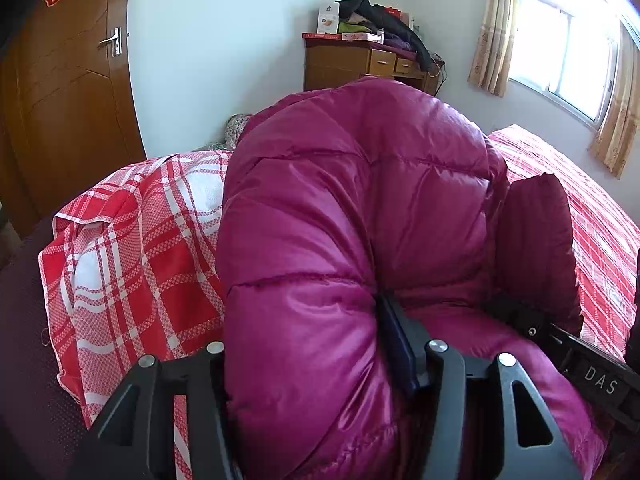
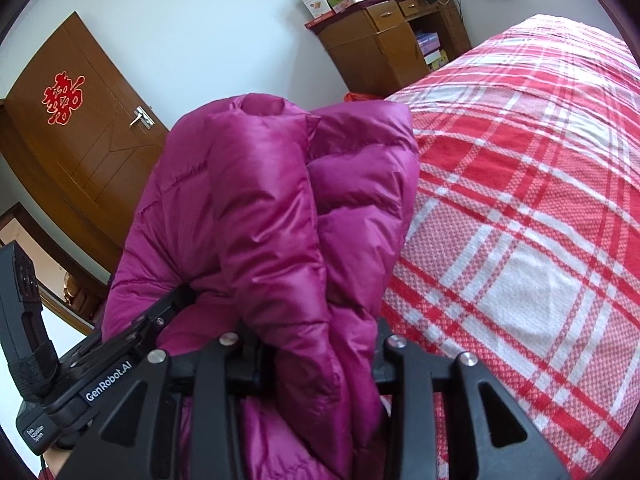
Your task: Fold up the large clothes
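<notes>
I see the magenta puffer jacket (image 1: 340, 208) bunched up on the bed (image 2: 520, 200), near its edge. My left claw (image 1: 304, 344) has a thick fold of it between its jaws, and my right claw (image 2: 312, 344) likewise; whether either is pinching or loose, I cannot tell. Behind stand a cabinet (image 2: 380, 52) and door (image 2: 80, 140).
</notes>
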A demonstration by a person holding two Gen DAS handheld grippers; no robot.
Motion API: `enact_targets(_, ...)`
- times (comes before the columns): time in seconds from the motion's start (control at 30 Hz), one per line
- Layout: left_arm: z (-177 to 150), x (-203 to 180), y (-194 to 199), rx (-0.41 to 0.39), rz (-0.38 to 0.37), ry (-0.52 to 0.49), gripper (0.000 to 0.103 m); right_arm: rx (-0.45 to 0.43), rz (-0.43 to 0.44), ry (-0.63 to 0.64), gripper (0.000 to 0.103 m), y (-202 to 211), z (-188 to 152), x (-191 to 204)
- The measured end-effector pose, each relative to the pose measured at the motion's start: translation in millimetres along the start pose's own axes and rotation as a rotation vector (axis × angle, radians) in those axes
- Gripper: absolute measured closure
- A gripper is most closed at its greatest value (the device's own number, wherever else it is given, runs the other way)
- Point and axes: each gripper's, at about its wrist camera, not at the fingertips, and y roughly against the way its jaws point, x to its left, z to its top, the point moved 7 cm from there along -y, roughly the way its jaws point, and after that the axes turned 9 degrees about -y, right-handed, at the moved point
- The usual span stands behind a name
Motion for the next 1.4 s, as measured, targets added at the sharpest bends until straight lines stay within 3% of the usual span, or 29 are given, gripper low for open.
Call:
enact_targets(0.07,-1.4,1.4,5.1,-0.002,-0.003,0.003,0.043,-0.004,-0.027,0.005,0.061,1.5,-2.7,5.3)
enact_targets(0.1,-1.7,1.9,8.2,0.002,-0.008,0.007,0.043,-0.007,-0.047,0.003,0.054,3.2,-3.4,7.0)
enact_targets(0.13,-1.9,2.7,12.6,0.008,-0.018,0.017,0.042,-0.011,-0.073,-0.004,0.040,5.4,-4.0,7.3)
enact_targets(0.23,-2.9,7.5,31.2,0.024,-0.020,0.033,0.040,-0.010,-0.110,-0.018,0.027,11.7,-4.9,7.2)
enact_targets(0.43,3.3,14.4,81.6,-0.069,0.174,-0.072,0.039,-0.123,-0.227,0.124,0.027,61.3,-11.9,43.5)
enact_targets(0.57,1.2,9.8,102.4,-0.086,0.230,-0.161,0.039,-0.205,-0.302,0.163,0.023,90.1,-20.7,61.8)
enact_targets(0.7,-7.5,15.8,122.9,-0.096,0.246,-0.196,0.039,-0.264,-0.329,0.144,0.016,120.3,-35.5,72.6)
enact_targets(1.07,-36.3,40.8,188.2,-0.078,0.216,-0.104,0.038,-0.312,-0.321,0.144,0.009,169.9,-71.9,103.2)
enact_targets(1.17,-40.7,40.4,206.6,-0.110,0.217,-0.120,0.038,-0.338,-0.333,0.155,0.009,183.8,-82.0,110.2)
enact_targets(1.33,-45.2,34.2,241.4,-0.188,0.199,-0.135,0.029,-0.396,-0.345,0.175,0.008,212.8,-92.5,124.9)
enact_targets(1.4,-46.3,30.4,256.1,-0.210,0.227,-0.149,0.027,-0.420,-0.348,0.186,0.007,224.9,-94.4,131.4)
